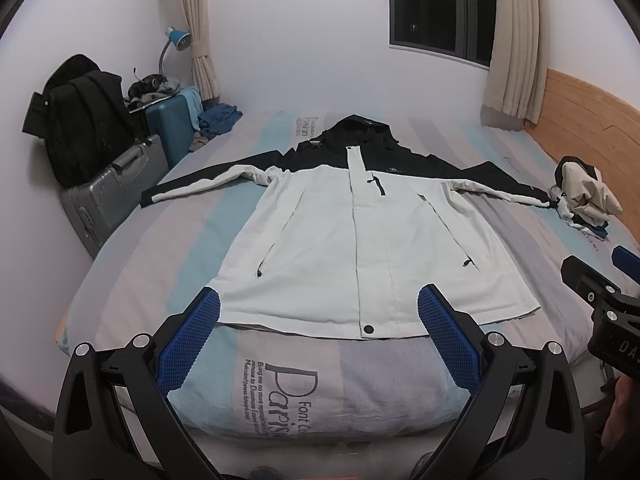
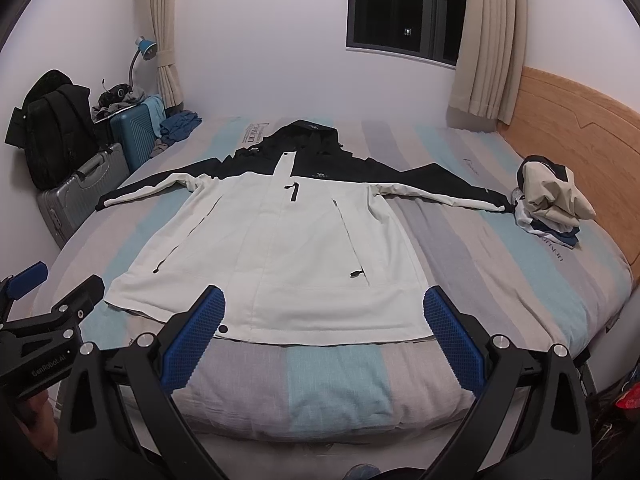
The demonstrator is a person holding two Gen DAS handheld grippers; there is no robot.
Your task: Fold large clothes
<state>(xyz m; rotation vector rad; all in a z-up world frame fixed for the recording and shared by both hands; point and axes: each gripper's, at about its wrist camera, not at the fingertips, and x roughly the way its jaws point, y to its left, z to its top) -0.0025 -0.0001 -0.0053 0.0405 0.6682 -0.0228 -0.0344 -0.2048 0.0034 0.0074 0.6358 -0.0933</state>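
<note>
On the bed (image 1: 132,264), which is covered by a striped sheet, the jacket (image 1: 340,240) is laid flat, front up, with the hood toward the far wall and the hem at the near edge. Both sleeves are spread out sideways, the left sleeve (image 1: 200,186) reaching toward the suitcases (image 1: 116,192) and the right sleeve (image 2: 444,196) ending just beside a pile of clothes (image 2: 556,200) near the headboard.

The jacket is judged to be a soft shell of moderate weight: limp enough to drape and sag when lifted, probably somewhat slippery on its outer fabric, and bulky at the hood and the front placket. Nothing fragile is seen beyond the snap (image 1: 368,328) at the hem and the zip pulls. A thin fold of cloth would be best pinched at an edge, a sleeve cuff or a hem corner, since a flat middle panel offers nothing to be gripped. The sleeves are likely to be taken first and brought across the body.

The left hand-held gripper (image 1: 318,334) is held low over the foot of the bed, aimed along the jacket, with its blue pads (image 1: 190,344) spread wide and nothing between them; its tips are seen over the hem's left half. The right hand-held gripper (image 2: 324,334) is held alongside in the same level, forward-pointing pose, likewise wide apart and empty, over the hem's right half. Whether either touches the cloth cannot be told.
</note>
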